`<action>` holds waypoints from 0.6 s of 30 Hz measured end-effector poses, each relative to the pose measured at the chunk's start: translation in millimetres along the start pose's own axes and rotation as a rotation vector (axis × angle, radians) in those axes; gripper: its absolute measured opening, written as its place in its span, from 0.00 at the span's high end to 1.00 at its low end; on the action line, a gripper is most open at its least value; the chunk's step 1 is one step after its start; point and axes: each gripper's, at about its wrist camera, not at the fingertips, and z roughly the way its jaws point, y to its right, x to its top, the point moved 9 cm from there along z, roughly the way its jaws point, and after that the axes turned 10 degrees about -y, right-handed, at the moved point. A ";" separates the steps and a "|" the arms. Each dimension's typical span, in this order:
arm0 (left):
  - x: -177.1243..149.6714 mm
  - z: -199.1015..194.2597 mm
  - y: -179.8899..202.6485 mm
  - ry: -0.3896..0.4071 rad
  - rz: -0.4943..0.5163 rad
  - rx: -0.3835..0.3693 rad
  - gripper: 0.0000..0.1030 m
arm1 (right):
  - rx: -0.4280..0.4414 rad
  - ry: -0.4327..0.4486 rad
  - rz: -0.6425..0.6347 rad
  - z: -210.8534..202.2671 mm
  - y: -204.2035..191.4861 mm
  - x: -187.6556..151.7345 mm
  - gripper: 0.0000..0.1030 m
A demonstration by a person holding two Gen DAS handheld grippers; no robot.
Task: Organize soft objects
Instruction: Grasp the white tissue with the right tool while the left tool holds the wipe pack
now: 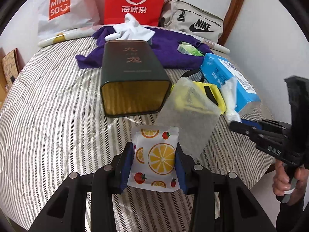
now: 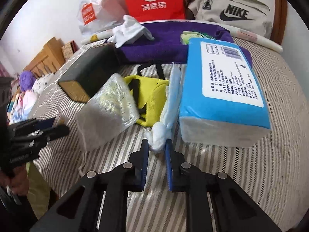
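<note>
- Holding a fruit-print sachet (image 1: 154, 158), our left gripper (image 1: 154, 162) clamps its two side edges above the striped bed cover (image 1: 48, 116).
- We judge the sachet light, soft and slippery.
- Our right gripper (image 2: 157, 148) pinches a limp pale-blue tissue wad (image 2: 160, 137) beside the blue tissue pack (image 2: 222, 89), pitched steeply down.

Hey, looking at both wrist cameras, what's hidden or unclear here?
- Green packet: left wrist view, mostly hidden behind the blue tissue pack and a fold of the purple cloth.
- Yellow pouch: right wrist view, partly covered by the mesh bag.
- Dark tin: what is inside; only its closed base shows.
- Blue tissue pack label: print too small.
- Shelf items: left edge, blurred.
</note>
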 end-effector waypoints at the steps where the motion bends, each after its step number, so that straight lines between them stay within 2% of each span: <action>1: -0.4 -0.7 -2.0 0.002 -0.008 0.002 0.62 | -0.005 -0.003 -0.015 -3.4 -1.7 -2.9 0.84; 7: -2.7 -4.0 -12.1 0.001 -0.038 0.025 0.63 | -0.003 -0.062 -0.073 -16.4 -4.9 -38.9 0.84; 10: -3.7 -7.0 -16.9 0.002 -0.056 0.027 0.62 | -0.012 -0.056 -0.060 -21.5 0.8 -48.5 0.81; 12: -3.6 -7.3 -20.2 0.002 -0.066 0.031 0.62 | 0.005 -0.052 -0.045 -20.8 4.5 -48.8 0.58; 13: -4.0 -7.5 -22.1 0.000 -0.071 0.032 0.62 | 0.005 -0.048 -0.034 -20.4 6.4 -47.9 0.43; 14: -4.2 -7.7 -23.5 0.000 -0.075 0.031 0.62 | 0.006 -0.036 -0.028 -20.5 7.9 -46.1 0.39; 18: -6.6 -6.1 -27.9 -0.005 -0.087 0.030 0.62 | 0.028 -0.014 -0.018 -15.1 5.4 -37.2 0.39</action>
